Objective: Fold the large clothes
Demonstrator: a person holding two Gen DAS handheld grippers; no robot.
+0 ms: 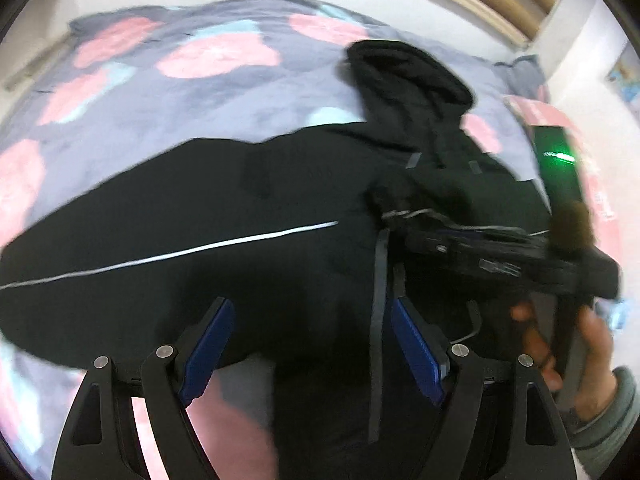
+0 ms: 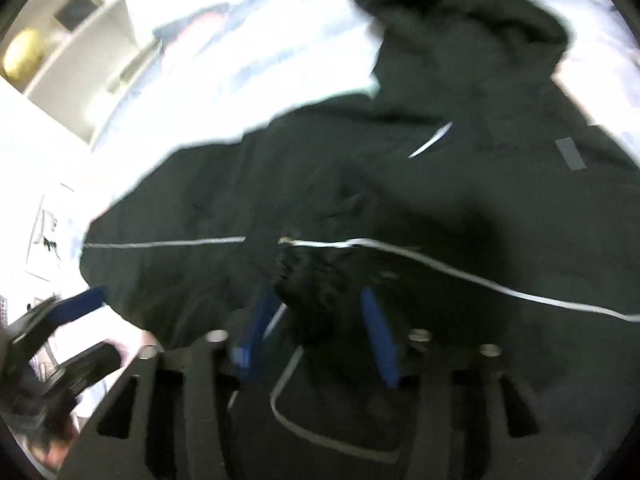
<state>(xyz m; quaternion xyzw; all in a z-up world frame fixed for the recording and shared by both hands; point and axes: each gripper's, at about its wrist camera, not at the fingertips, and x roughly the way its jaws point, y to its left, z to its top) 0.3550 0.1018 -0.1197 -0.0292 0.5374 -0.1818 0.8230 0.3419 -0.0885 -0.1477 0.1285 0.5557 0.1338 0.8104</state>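
A black hoodie (image 1: pixel 224 200) with a thin white stripe lies spread on the bed, its hood (image 1: pixel 400 76) toward the far side. My left gripper (image 1: pixel 316 340) hangs open over the hoodie's near part. A grey drawstring (image 1: pixel 378 300) dangles beside its right pad, and nothing is pinched. In the right wrist view my right gripper (image 2: pixel 318 328) stands open with a bunch of black fabric (image 2: pixel 312 292) loose between its blue pads. The hood (image 2: pixel 460 12) lies beyond it. One blue pad (image 2: pixel 80 300) of the left gripper shows at the lower left.
The bed carries a grey quilt (image 1: pixel 160 100) with pink and pale blue blotches. A hand (image 1: pixel 568 344) holds the right tool at the right edge, beside a dark device with a green light (image 1: pixel 560 156). White shelves with a yellowish ball (image 2: pixel 24 56) stand past the bed.
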